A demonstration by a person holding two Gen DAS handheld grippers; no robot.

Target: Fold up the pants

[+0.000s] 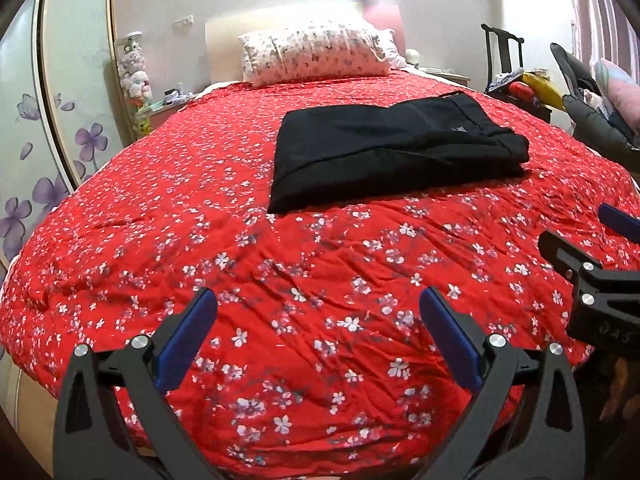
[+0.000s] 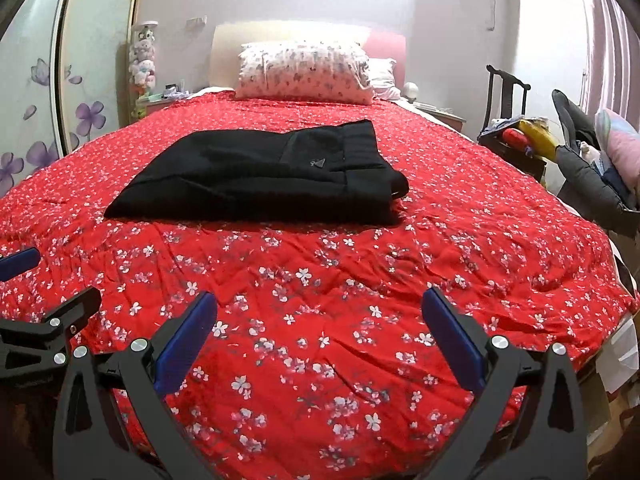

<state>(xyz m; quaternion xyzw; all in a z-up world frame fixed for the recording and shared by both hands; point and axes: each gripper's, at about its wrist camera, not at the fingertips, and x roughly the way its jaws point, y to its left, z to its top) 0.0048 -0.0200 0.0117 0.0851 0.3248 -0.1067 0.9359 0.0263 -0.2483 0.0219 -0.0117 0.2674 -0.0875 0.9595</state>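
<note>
Left gripper [image 1: 318,312] at 6 o'clock of left wrist view, jaws spread wide, empty, above red floral quilt [image 1: 200,208]. Black pants [image 1: 392,152] folded into flat rectangle, at 1 o'clock there, mid-bed. Right gripper [image 2: 320,314] likewise released, nothing between blue pads [image 2: 186,344]. Right wrist view alone shows pants' small logo [image 2: 318,164] clearly, waistband toward 3 o'clock. Patterned pillow [image 2: 304,72] at 12 o'clock.

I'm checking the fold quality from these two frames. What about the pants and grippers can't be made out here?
- Pants, both views: underside and inner layers, hidden by the top layer.
- Small logo: too small to read.
- Right gripper in the left wrist view: cut off by the right edge.
- Left gripper in the right wrist view: cut off by the left edge.
</note>
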